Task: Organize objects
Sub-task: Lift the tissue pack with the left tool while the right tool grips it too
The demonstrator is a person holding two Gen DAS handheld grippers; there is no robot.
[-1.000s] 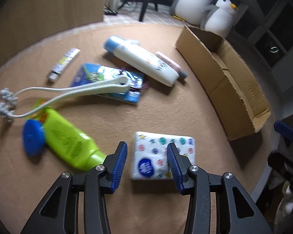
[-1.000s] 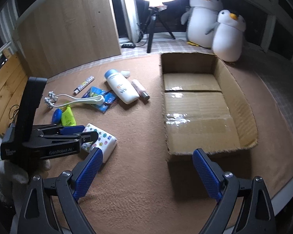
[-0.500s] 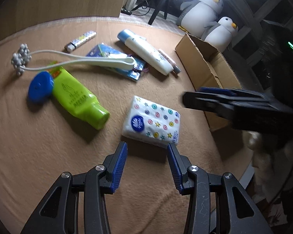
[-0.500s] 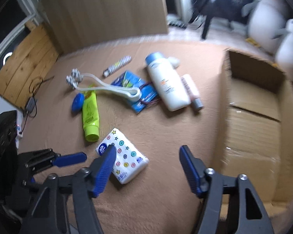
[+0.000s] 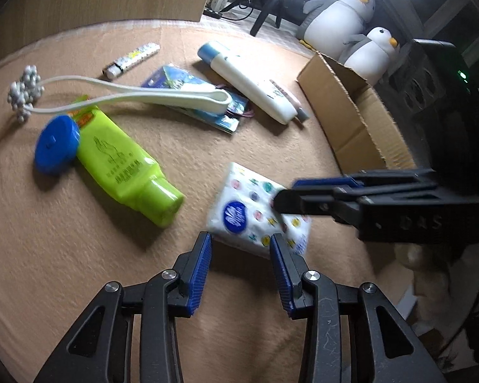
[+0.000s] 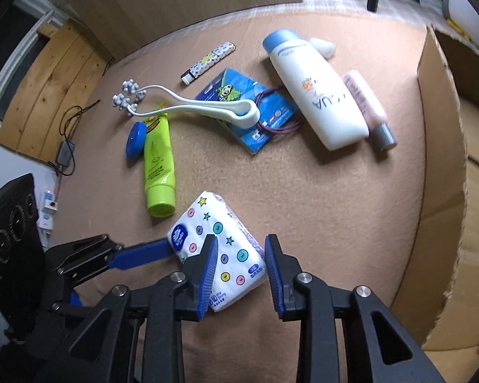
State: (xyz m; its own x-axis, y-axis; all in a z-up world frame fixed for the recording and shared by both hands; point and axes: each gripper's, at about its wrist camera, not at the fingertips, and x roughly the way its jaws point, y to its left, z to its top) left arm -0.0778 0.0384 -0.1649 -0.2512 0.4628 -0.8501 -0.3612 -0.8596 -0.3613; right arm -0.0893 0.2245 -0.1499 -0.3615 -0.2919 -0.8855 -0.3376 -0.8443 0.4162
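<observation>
A white tissue pack (image 5: 255, 210) (image 6: 220, 233) printed with coloured buttons and stars lies flat on the tan cloth. My left gripper (image 5: 241, 242) sits low at its near end. Its jaws are closing a little, and the pack's edge lies just past the tips, untouched. In the right wrist view, one of the left gripper's blue pads (image 6: 143, 253) reaches the pack's left end. My right gripper (image 6: 241, 245) hangs over the pack's near corner. Its jaws are closing with that corner between them, and the pads do not press on it. The open cardboard box (image 5: 357, 118) (image 6: 444, 159) stands to the right.
Beyond the pack lie a green tube (image 5: 124, 166) with a blue cap (image 5: 57, 146), a white roller massager (image 5: 143, 95), a blue packet (image 6: 239, 102), a white bottle (image 6: 316, 95), a pink tube (image 6: 364, 105) and a patterned stick (image 6: 207, 60). Two plush penguins (image 5: 335, 12) stand behind the box.
The right gripper swung left from the box, sank over the tissue pack and narrowed its jaws a lot. The left gripper eased closer to the pack.
</observation>
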